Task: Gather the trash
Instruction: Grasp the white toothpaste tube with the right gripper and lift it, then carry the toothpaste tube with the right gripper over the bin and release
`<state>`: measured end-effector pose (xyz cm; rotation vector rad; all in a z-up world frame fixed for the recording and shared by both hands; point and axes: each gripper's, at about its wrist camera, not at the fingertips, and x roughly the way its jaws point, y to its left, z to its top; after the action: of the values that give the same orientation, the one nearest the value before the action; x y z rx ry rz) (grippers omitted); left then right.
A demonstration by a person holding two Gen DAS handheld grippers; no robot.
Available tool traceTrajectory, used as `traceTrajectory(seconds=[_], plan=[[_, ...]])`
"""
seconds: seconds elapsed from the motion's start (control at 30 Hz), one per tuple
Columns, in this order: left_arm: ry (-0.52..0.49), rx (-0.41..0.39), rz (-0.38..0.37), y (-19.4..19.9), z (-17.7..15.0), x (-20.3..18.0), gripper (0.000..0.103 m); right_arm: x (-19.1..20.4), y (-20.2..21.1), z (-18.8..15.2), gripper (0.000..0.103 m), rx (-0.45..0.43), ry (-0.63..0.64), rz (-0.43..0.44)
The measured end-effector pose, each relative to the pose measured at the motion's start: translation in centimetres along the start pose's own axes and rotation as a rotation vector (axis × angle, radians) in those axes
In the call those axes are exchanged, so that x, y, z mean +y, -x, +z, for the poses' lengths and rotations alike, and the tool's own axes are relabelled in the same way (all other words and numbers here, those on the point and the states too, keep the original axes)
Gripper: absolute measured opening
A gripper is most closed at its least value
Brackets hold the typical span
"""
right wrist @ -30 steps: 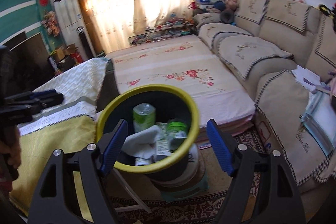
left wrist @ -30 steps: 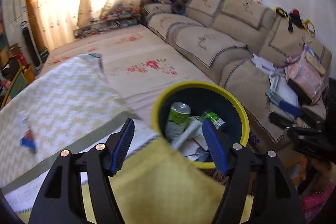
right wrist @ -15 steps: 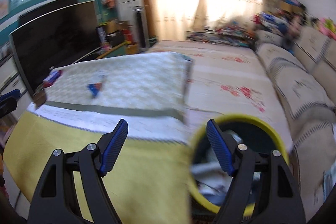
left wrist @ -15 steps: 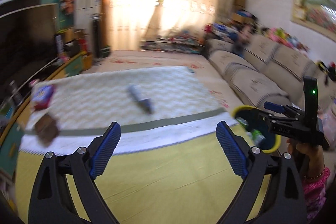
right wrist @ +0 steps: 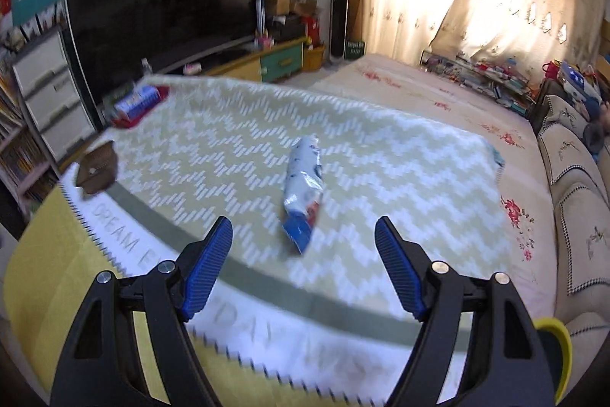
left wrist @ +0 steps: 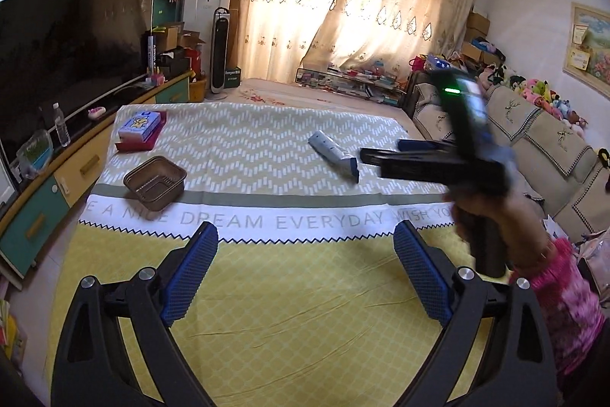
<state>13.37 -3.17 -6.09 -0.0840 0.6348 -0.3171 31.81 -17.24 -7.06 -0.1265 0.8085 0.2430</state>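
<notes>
The left gripper [left wrist: 305,273] hangs over the yellow near end of the cloth [left wrist: 289,296], its jaws just opened wide, nothing between them. The right gripper [right wrist: 303,264] also gapes empty, pointing at the wrapper [right wrist: 304,185] lying mid-cloth on the zigzag part. A brown tray [left wrist: 155,182] sits near the left edge, a box [left wrist: 139,128] at the far left corner. The bin's yellow rim [right wrist: 554,340] shows off the right edge.

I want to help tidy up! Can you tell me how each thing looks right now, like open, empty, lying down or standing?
Left tongs: open, nothing between them.
Right tongs: open, empty.
Snack wrapper: crumpled, lying flat on the blanket.
Brown tray: upright, empty.
Blue box: closed, lying on a red book.
Water bottle: standing.
TV: off.
</notes>
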Motion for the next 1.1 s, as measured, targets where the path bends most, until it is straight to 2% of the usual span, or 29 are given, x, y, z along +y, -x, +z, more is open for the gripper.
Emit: traceTrajectory(seconds=[0.17,0.37,0.43,0.57,0.63,0.67,0.83,0.97,1.1], plan=[[0.011,-0.001,0.012,0.3,-0.4,0.6,0.092,0.9,-4.7,1.7,0.068,0.082,0.01,-0.018],[0.036,0.001,0.02,0.3,-0.6,1.7,0.092,0.8,-7.2,2.3,0.062,0.13,-0.023,-0.039],[0.04,0.003,0.021,0.3,-0.7,1.8,0.092,0.7,-7.7,2.3,0.053,0.143,-0.033,-0.037],[0.041,0.005,0.015,0.0,-1.0,1.9,0.092,0.3,-8.2,2.3,0.047,0.162,-0.051,-0.037],[0.04,0.007,0.013,-0.1,-1.0,1.8,0.092,0.1,-8.6,2.3,0.03,0.17,-0.059,-0.038],[0.038,0.007,0.013,-0.1,-1.0,1.7,0.092,-0.1,-8.6,2.2,0.03,0.173,-0.067,-0.032],[0.037,0.005,0.014,-0.1,-1.0,1.6,0.092,-0.8,-6.6,1.6,0.029,0.148,-0.106,0.018],[0.034,0.006,0.01,-0.2,-1.0,1.5,0.092,-1.6,-2.7,0.7,0.029,0.094,-0.13,0.06],[0.03,0.003,0.002,-0.1,-1.1,1.1,0.092,-3.4,2.7,-1.9,0.029,0.014,-0.157,0.06]])
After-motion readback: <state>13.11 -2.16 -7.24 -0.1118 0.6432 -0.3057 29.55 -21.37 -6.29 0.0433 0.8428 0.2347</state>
